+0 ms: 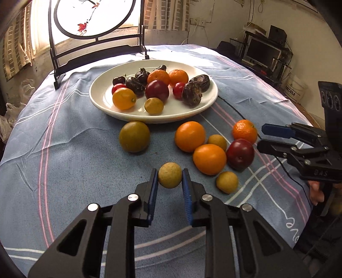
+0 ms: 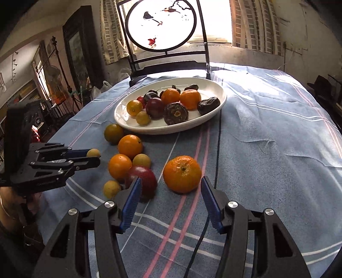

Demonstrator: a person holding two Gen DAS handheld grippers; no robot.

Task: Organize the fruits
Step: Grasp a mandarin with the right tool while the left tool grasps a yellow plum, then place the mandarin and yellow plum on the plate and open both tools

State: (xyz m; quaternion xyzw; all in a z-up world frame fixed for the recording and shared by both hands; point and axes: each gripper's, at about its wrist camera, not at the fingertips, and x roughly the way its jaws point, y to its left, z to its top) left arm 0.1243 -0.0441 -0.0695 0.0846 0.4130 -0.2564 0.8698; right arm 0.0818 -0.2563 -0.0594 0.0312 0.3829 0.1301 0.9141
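Blue striped cloth, soft & creased, covers the bench [image 1: 64,149]; a dark-framed round screen [image 1: 94,19] stands at the far edge w/ a bright window behind. Left tool [image 1: 170,178] has its blue ribbed pads pressed onto a small round tan fruit [image 1: 170,175], matte & slightly rough skin, pinched at both sides, just in front of the loose fruit cluster; it's near-spherical, so no clear long axis. Right tool [image 2: 171,190] is spread, jaws either side of a mandarin [image 2: 182,174] but pads not touching it; the mandarin sits on the cloth, dimpled glossy peel, slightly squat, stem end tipped up toward the camera. Beside it on the cloth: a smooth dark-red plum [image 2: 142,178], two smooth oranges [image 2: 130,146], a greenish-brown round fruit [image 2: 114,133], small tan ones. White glossy oval plate [image 1: 100,100] farther back, long axis running across the left view, holds more oranges, a plum, cherry tomatoes & dark wrinkled lumpy fruits [image 1: 192,94]. Thin black cable [image 2: 219,149] runs along the cloth
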